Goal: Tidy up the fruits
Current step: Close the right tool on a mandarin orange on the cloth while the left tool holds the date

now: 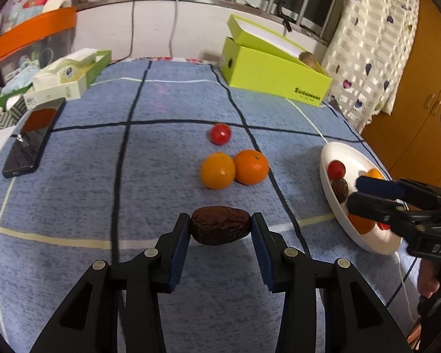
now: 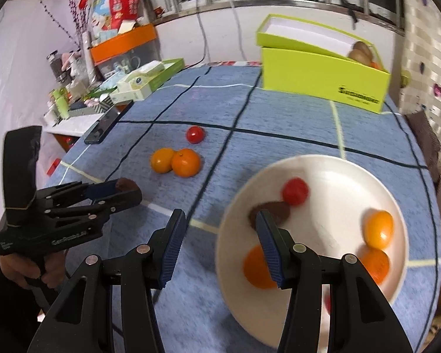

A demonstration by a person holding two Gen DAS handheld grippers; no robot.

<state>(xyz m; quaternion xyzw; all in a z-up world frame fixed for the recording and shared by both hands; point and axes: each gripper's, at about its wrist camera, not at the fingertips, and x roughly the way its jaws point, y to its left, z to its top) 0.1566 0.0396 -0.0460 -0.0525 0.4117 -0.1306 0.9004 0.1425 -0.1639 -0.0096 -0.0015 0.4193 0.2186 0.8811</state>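
Fruits are split between the blue checked bench (image 1: 73,194) and the white plate (image 1: 332,158) at its right edge. Nearest, the left claw (image 1: 220,226) is clenched on a dark date (image 1: 219,229), one pad at each end, so the date is held lengthwise by its tips. That is a thin hold: the skin is wrinkled and soft, and if the pads slacken or the date pivots between them on the way over, it could drop to the cloth and roll.

The right claw (image 2: 219,245) has nothing between its pads and stands partly open, hovering low over the near rim of the plate. In the plate lie another date (image 2: 275,210), a red tomato (image 2: 295,191) and several oranges (image 2: 379,229). I judge the plate the likely goal for the held date, and the right claw sits in the path; the two claws could knock together, or a bump could tip the plate, which appears to lie close to the bench edge.

Further out, two oranges (image 1: 235,169) touch each other on the cloth, with a small tomato (image 1: 220,134) just beyond. Round fruit on fabric will roll if nudged from the side, so a grab at one orange may push its neighbour away.

At the back stands a green box (image 1: 276,73) with its lid ajar.
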